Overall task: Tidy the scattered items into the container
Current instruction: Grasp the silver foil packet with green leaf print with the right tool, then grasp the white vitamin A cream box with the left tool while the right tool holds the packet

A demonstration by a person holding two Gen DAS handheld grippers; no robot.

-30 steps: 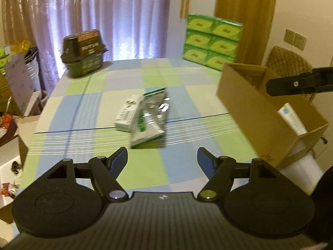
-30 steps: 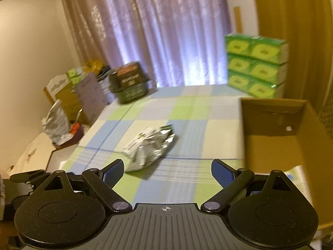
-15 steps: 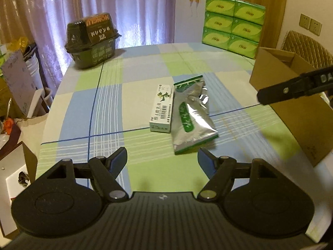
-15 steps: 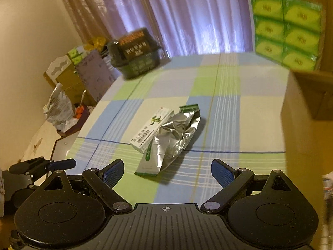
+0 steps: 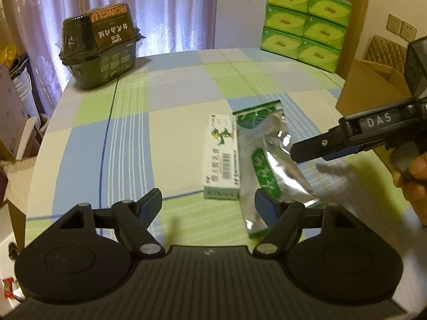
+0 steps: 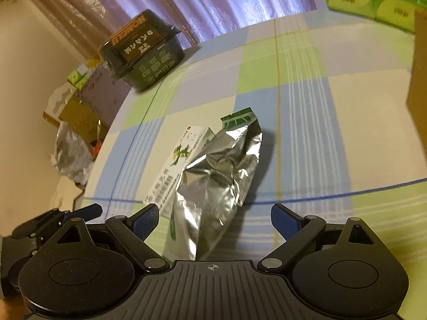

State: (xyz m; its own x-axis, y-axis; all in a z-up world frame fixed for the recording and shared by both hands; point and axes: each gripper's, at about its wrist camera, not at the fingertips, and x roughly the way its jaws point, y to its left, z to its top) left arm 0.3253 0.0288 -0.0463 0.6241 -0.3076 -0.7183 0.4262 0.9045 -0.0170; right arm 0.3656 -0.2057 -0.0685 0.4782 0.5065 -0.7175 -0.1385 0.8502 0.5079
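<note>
A crinkled silver foil pouch [image 6: 213,184] with green printed bands lies flat in the middle of the desk [image 5: 128,138], its creased, shiny skin catching the light. Touching its left side is a long white carton [image 5: 221,160] with a green plant emblem and a barcode panel, smooth and rectangular, lying parallel to the pouch. The desk wears a soft checked cloth of pale blue, green and cream squares crossed by thin white and dark blue lines.

The left gripper [image 5: 208,202] hangs over the near edge of the desk with its jaws spread wide and nothing between them; the near ends of carton and pouch sit just beyond its blue-padded fingertips [image 5: 152,202]. The right gripper [image 6: 213,218] also has its jaws wide apart and holds nothing, with the near end of the pouch lying between its tips. In the left wrist view its black body reaches in from the right above the pouch.

The brown cardboard box [image 5: 373,85] stands at the far right edge of the desk, open-topped. A dark green wrapped plastic tub [image 5: 98,50] sits far left, and stacked green tissue packs [image 5: 304,24] far right.
</note>
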